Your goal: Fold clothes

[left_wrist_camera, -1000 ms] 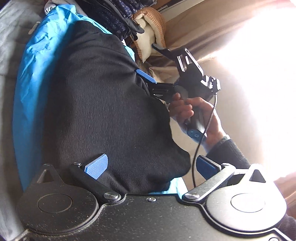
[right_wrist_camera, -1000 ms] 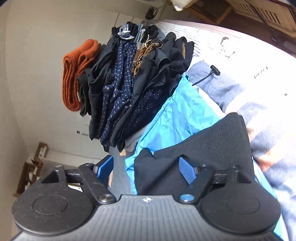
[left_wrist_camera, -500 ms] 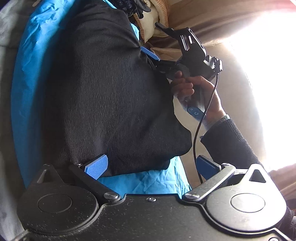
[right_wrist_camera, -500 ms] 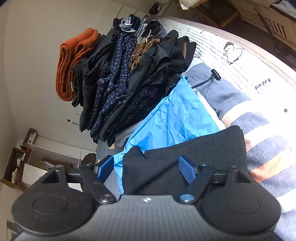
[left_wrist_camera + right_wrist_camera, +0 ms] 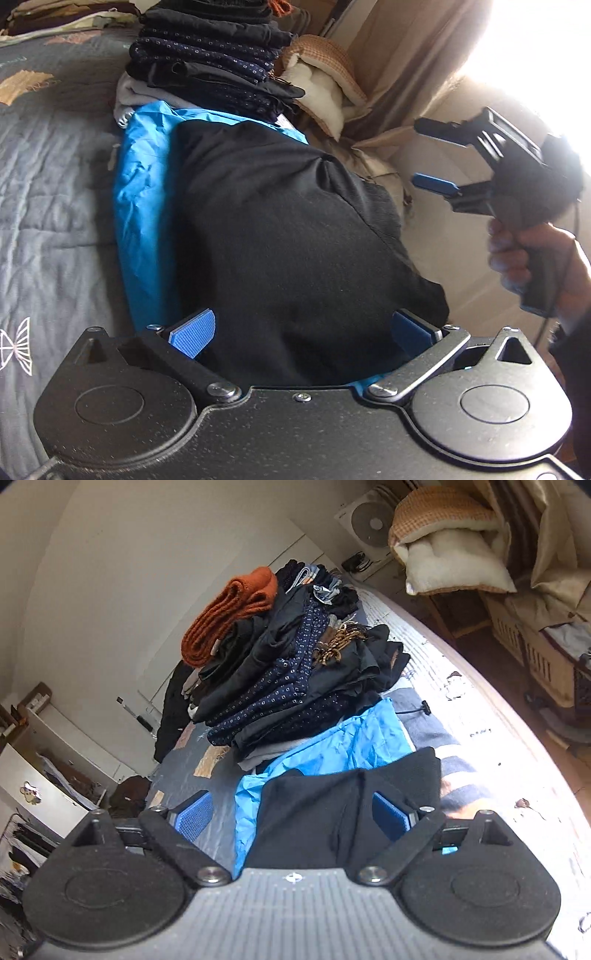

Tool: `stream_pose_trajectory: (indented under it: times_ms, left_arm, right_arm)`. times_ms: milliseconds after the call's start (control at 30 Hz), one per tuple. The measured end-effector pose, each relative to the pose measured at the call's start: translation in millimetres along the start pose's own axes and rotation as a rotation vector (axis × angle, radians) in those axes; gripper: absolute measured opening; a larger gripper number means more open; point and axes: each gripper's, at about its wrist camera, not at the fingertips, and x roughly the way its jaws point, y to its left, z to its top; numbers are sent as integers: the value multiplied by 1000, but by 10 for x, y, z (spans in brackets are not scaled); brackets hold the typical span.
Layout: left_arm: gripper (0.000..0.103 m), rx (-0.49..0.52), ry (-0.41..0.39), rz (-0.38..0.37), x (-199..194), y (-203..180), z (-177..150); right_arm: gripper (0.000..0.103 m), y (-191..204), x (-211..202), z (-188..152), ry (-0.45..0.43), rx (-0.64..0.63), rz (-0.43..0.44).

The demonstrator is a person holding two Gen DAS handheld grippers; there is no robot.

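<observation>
A folded black garment point(image 5: 288, 229) lies on a flat blue garment point(image 5: 144, 206) on the bed. My left gripper point(image 5: 303, 332) hovers over its near end, open, pads wide on either side and not pressing. My right gripper point(image 5: 428, 155), held by a hand point(image 5: 524, 251), hangs in the air off the garment's right edge with nothing in it. In the right wrist view its jaws are opening; the right gripper point(image 5: 291, 816) is above the black garment point(image 5: 306, 805) and the blue garment point(image 5: 351, 742), touching neither.
A tall stack of folded dark clothes point(image 5: 280, 686) topped by an orange knit point(image 5: 229, 616) stands just beyond the blue garment. A grey quilt point(image 5: 48, 206) covers the bed. A cream cushion point(image 5: 450, 554) and curtains lie off the bed's side, white cabinets point(image 5: 55, 775) across the room.
My right gripper has left the black garment's edge, risen up and away, and its jaws stand wider. My left gripper has lifted and tilted, bringing the clothes stack into view.
</observation>
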Motion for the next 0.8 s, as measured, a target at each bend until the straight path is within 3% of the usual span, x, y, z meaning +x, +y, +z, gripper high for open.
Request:
stream_pose_trajectory:
  times_ms: [367, 533, 700, 800]
  left_arm:
    - [103, 69, -119, 171, -399, -333, -65]
    - [103, 167, -188, 215, -647, -570, -117]
    - [103, 166, -231, 235, -785, -741, -230]
    - [103, 158, -230, 257, -839, -814, -295]
  right_arm:
    - [94, 474, -612, -873, 19, -210, -261]
    - [94, 707, -791, -1127, 33, -318, -336]
    - [94, 971, -988, -1321, 42, -415, -393]
    - [94, 1104, -1141, -1404, 30, -428, -377]
